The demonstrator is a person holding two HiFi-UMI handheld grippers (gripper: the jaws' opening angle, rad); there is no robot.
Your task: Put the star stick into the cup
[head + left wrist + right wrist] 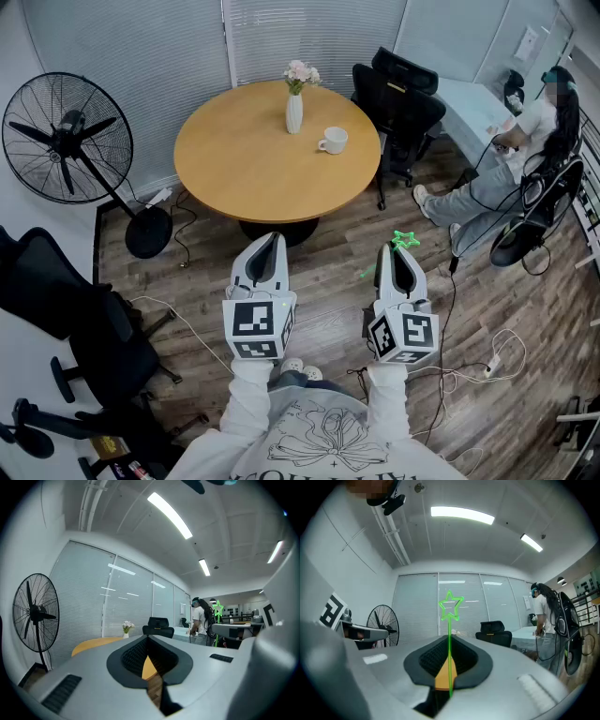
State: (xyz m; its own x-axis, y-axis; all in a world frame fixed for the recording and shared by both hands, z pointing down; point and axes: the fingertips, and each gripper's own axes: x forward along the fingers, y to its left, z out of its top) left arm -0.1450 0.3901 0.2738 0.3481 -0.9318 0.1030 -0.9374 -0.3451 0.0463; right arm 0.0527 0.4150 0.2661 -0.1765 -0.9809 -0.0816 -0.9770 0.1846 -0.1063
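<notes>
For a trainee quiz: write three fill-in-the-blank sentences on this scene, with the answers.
1. The ___ gripper holds the star stick.
2. The star stick is ___ in colour.
3. The ___ cup stands on the round table, near the vase.
Missing words: right, green, white.

Round wooden table (pixel 253 159), standing fan (pixel 66 141), wood floor (pixel 328 272), blinds (pixel 309 33).

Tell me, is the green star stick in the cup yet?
Out. The right gripper holds the stick above the floor; the cup stands on the table, far off.
</notes>
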